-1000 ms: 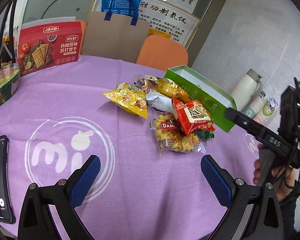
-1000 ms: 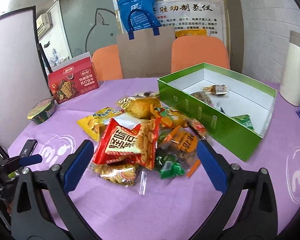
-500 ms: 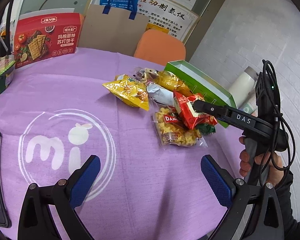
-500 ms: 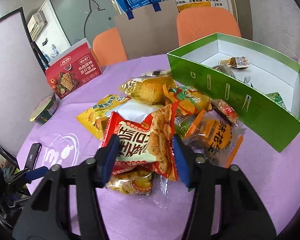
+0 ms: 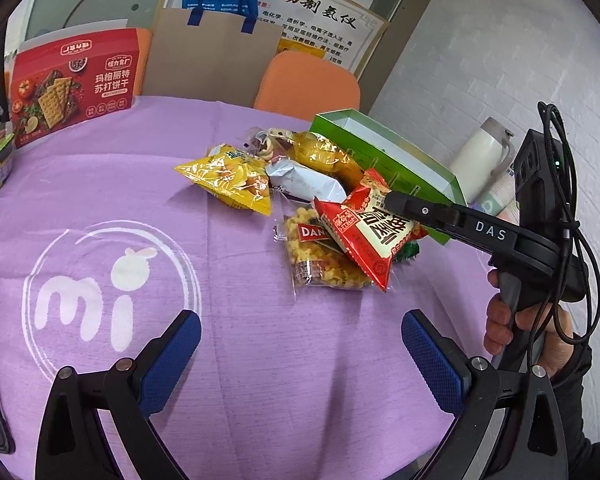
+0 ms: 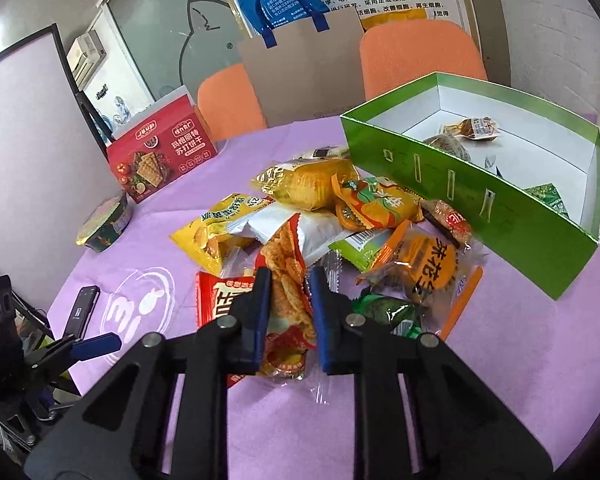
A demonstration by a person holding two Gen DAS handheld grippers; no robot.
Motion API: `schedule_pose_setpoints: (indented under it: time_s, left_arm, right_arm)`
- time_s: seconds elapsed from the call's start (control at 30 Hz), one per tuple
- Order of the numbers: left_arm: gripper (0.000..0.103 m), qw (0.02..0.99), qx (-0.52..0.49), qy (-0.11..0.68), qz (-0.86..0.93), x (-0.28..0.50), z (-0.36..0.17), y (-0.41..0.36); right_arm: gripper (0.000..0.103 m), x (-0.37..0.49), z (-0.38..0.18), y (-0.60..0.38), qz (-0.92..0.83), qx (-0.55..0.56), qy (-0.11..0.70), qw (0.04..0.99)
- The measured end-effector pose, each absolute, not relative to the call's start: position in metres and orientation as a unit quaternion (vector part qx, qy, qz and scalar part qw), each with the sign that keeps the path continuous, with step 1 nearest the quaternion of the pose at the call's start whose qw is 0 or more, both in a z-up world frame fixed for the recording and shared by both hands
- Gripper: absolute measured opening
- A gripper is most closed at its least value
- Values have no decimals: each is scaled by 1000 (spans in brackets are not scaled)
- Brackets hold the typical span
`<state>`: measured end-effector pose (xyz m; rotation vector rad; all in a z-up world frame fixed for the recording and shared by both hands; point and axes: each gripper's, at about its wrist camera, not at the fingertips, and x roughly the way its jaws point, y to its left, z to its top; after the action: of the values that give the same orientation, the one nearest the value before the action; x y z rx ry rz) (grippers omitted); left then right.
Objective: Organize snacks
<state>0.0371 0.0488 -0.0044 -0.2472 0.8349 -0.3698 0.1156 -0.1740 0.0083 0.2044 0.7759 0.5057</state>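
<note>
Right gripper (image 6: 286, 300): closed since a second ago from wide apart onto the red snack bag (image 6: 284, 280); blue pads now pinching its upper edge.
Red snack bag: lifted at one end, tilted, low corner resting on the clear pasta packet (image 5: 320, 264); at 6 o'clock of the snack pile, in the middle of the purple surface (image 5: 260, 360).
Left gripper (image 5: 300, 354): spread wide, holding nothing, hovering over bare cloth at 7 o'clock of the pile.
Green box (image 6: 472, 204): at 2 o'clock of the pile, open-topped, a few small packets already inside.
Meaning for the task: grasp apparently secured; next likely a carry over the near wall and a drop inside.
Risk: thin crinkly edge, possible slip; neighbouring packets overlapping, possibly dragged along.
Remaining: most of the pile not yet boxed.
</note>
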Motion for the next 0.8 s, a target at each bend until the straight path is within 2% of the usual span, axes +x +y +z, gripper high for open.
schedule_pose_setpoints:
  time_s: [0.17, 0.2, 0.23, 0.5, 0.53, 0.6, 0.63, 0.67, 0.8]
  left_arm:
    - [102, 888, -110, 402, -192, 40, -2, 39]
    - [102, 888, -109, 403, -194, 41, -2, 36]
    - [102, 887, -107, 404, -197, 41, -3, 34]
    - [102, 877, -98, 416, -219, 47, -7, 12]
    - [102, 877, -98, 416, -220, 47, -7, 10]
    - [102, 877, -94, 415, -223, 47, -6, 6]
    - [102, 877, -93, 414, -223, 47, -5, 4]
    - [102, 878, -91, 413, -224, 46, -4, 3]
    - [102, 880, -90, 410, -224, 47, -1, 5]
  right_arm:
    - [17, 89, 20, -198, 237, 104, 356, 898]
    - [13, 84, 22, -204, 231, 106, 352, 901]
    - [4, 79, 23, -214, 220, 111, 349, 904]
    - [9, 60, 9, -267, 147, 125, 360, 913]
    - [15, 59, 6, -266, 154, 128, 362, 910]
    - [40, 57, 3, -263, 159, 126, 364, 909]
    - [61, 56, 2, -260, 160, 124, 364, 909]
    - [66, 56, 0, -257, 160, 122, 362, 910]
    - [66, 54, -10, -249, 173, 134, 376, 900]
